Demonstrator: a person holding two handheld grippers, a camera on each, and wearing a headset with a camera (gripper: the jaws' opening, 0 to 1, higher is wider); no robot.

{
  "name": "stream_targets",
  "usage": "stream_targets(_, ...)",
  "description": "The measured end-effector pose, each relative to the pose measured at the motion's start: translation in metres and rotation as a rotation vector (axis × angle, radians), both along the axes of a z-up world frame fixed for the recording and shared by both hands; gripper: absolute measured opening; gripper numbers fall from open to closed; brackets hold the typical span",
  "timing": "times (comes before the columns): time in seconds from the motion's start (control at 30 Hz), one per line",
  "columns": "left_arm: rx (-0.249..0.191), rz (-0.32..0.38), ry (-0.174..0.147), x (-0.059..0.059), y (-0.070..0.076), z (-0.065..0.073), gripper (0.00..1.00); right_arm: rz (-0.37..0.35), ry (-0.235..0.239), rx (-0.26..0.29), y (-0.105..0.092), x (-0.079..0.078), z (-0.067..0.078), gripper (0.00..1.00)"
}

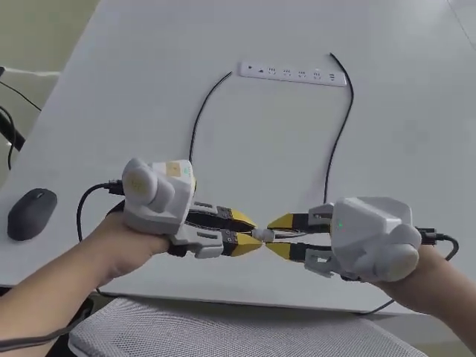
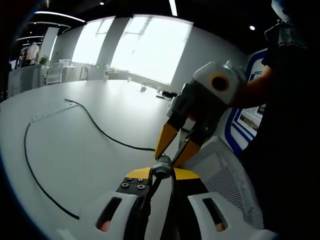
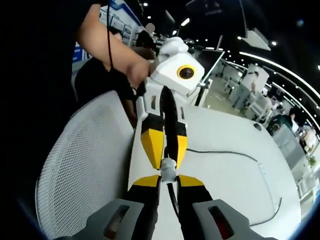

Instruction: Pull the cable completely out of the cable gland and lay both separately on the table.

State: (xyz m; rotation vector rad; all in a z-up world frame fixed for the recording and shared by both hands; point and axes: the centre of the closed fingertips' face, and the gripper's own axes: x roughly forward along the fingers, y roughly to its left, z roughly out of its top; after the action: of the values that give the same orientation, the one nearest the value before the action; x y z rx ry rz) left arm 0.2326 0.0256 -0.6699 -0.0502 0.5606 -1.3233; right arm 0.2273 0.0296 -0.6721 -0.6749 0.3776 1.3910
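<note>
A small grey-white cable gland (image 1: 262, 235) hangs in the air between the two grippers, above the table's near edge. My left gripper (image 1: 255, 235) comes in from the left and is shut on the gland (image 2: 161, 165). My right gripper (image 1: 271, 235) faces it from the right with its jaws parted, straddling the thin black cable (image 1: 291, 237) just beside the gland (image 3: 168, 170). The cable (image 3: 173, 196) runs back between the right jaws, and on the other side of the gland the cable (image 2: 152, 187) runs between the left jaws. Both cable ends trail over the white table (image 1: 268, 134).
A white power strip (image 1: 294, 73) lies at the far side of the table. A dark mouse (image 1: 31, 212) sits at the left edge, with other black leads nearby. A grey mesh chair (image 1: 223, 327) stands just below the grippers.
</note>
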Motion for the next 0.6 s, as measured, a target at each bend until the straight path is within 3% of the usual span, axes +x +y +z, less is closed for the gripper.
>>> stream_targets(0.17, -0.006, 0.001, -0.018, 0.001, 0.001, 0.005, 0.15, -0.049, 0.027, 0.037, 0.0, 0.004, 0.006, 0.08)
stream_targets(0.4, 0.025, -0.011, -0.075, -0.001, 0.0, 0.003, 0.15, -0.121, 0.071, 0.077, -0.007, 0.005, 0.011, 0.14)
stream_targets(0.57, 0.039, -0.008, -0.121, 0.003, 0.002, 0.003, 0.15, -0.285, 0.134, 0.087, -0.025, 0.016, 0.009, 0.19)
stream_targets(0.6, 0.042, -0.009, -0.129, 0.003, 0.003, 0.003, 0.15, -0.288, 0.122, 0.079, -0.028, 0.018, 0.008, 0.2)
